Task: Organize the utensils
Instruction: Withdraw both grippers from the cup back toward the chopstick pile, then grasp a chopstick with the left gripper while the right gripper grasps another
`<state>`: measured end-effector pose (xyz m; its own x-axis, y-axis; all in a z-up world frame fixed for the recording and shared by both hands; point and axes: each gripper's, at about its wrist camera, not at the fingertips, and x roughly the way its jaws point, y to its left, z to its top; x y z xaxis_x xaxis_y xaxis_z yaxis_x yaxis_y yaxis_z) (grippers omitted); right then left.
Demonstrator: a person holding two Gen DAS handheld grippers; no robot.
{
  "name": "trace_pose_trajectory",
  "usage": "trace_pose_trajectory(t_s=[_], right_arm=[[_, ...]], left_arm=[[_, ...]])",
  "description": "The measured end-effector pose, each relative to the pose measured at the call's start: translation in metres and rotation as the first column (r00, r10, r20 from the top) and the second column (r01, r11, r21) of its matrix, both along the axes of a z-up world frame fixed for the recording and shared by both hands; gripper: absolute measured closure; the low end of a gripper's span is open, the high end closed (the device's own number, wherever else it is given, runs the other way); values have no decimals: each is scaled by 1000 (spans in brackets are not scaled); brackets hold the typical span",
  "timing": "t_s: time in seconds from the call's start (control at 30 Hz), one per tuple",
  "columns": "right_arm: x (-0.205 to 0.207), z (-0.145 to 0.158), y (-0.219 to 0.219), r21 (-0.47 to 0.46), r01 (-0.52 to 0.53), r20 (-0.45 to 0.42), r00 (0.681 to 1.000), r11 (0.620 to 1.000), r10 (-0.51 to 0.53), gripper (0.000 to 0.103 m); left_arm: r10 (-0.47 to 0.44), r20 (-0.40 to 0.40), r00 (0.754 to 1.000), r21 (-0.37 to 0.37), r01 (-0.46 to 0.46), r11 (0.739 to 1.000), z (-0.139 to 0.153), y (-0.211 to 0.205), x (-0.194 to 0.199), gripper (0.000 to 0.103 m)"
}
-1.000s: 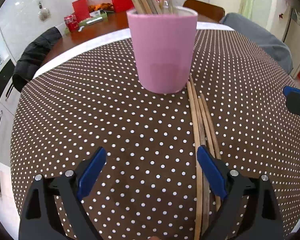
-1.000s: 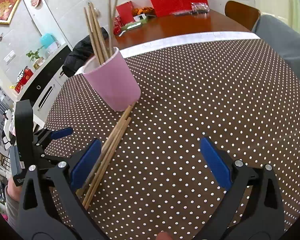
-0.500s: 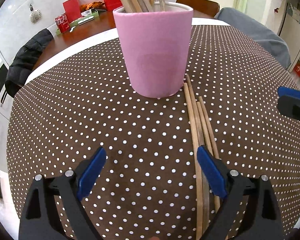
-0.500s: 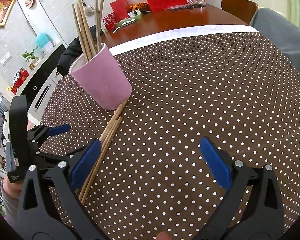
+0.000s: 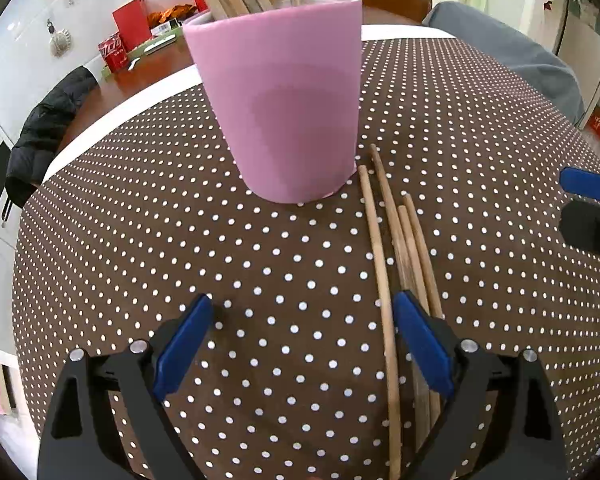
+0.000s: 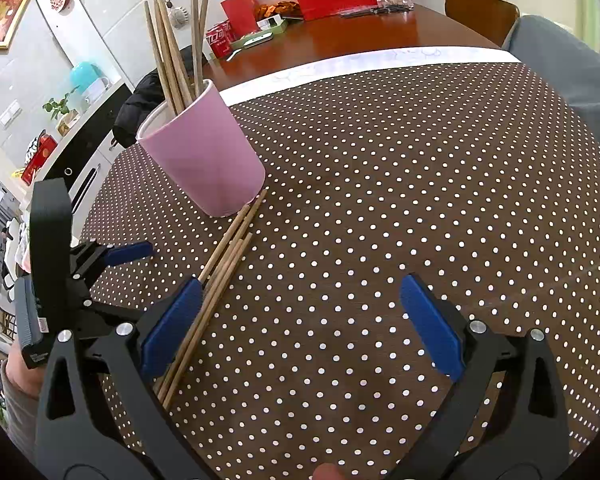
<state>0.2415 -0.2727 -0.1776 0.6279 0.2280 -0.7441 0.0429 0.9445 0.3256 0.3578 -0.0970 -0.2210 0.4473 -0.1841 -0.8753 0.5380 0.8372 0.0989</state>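
1. Four loose chopsticks (image 5: 410,248) lie on the polka-dot cloth (image 5: 180,240), tips beside the pink cup (image 5: 284,100).
2. Your left gripper (image 5: 302,344) has closed in on the cup; jaws wide, empty.
3. Right gripper (image 6: 300,320) likewise gaping, empty. No pickup yet.

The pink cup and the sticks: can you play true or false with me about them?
1. The pink cup stands upright on the dotted tablecloth. True.
2. The cup is empty. False: several chopsticks stand in it.
3. Loose chopsticks lie on the cloth beside the cup. True.
4. The left tool is squeezing a chopstick. False: it is open and holds nothing.
5. The right tool is open. True.
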Motion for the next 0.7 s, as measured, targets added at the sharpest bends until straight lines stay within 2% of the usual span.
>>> trace_pose_trajectory(t_s=[0.07,0.17,0.2,0.23,0.3,0.4,0.53,0.7], right_arm=[[0,1,3,-5,1,0,1000,1000,-1,6],[-1,0,5,-15,4,-9,1000,1000,-4,6],[-1,0,6,-17,5,-13,1000,1000,-6,6],[-1,0,8,-19,7,-17,1000,1000,-7,6],[-1,0,10,-23,3,-22,1000,1000,-3,6],[0,0,13,-35,-17,-29,999,999,16,6],[1,-4,23,-61,-58,-64,996,996,55,6],[6,-14,43,-91,-121,-122,986,988,110,6]], left_arm=[[0,-8,1000,-10,-1,1000,-1,-3,4,16],[-31,-21,999,-51,30,998,4,-9,8,56],[-41,-22,999,-57,40,998,5,-11,8,86],[-42,-39,998,-70,39,997,5,-11,10,95],[-46,-68,997,-117,38,992,5,-7,10,96],[-27,-69,997,-136,17,991,4,1,2,97],[57,-75,996,-159,-69,985,2,26,-17,97],[149,-74,986,-147,-159,976,2,46,-33,97]])
